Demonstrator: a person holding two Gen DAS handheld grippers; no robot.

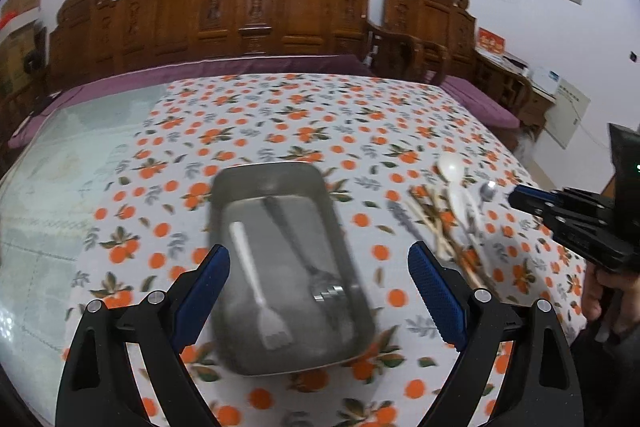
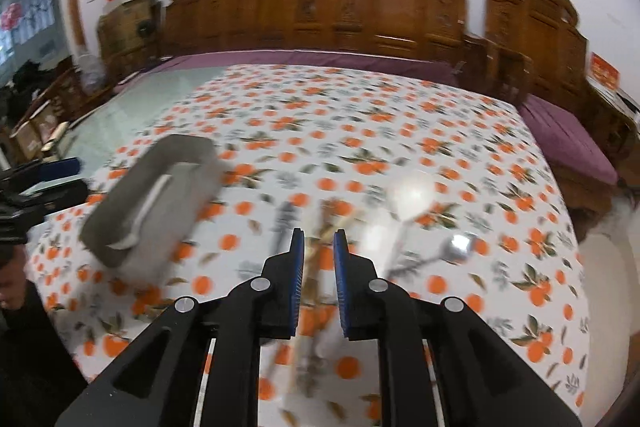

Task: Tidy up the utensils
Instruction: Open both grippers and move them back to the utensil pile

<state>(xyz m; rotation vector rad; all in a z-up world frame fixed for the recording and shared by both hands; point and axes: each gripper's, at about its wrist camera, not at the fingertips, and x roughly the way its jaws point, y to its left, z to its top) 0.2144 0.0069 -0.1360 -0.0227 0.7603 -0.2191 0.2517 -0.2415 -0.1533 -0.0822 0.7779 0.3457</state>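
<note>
The left gripper [image 1: 318,291] hangs wide open with nothing between its blue pads, poised just above the near half of the metal tray [image 1: 340,227], most likely because the tray is the collecting point and this gripper has no utensil to carry. Inside the tray, directly ahead of its fingers, lie a white fork [image 1: 256,283] and a darker metal fork [image 1: 304,251], side by side along the tray's length. To its right, on the orange-patterned worktop [image 1: 280,123], the unsorted utensils sit in a loose heap: wooden chopsticks [image 1: 436,227], two white spoons [image 1: 452,167] and a small metal spoon [image 1: 489,191]. The right gripper [image 2: 319,247] is narrowed to a slim gap, lined up over the chopsticks [image 2: 324,223] below and ahead; motion blur makes it impossible to tell whether it touches or holds any, though the alignment suggests they are its target.
</note>
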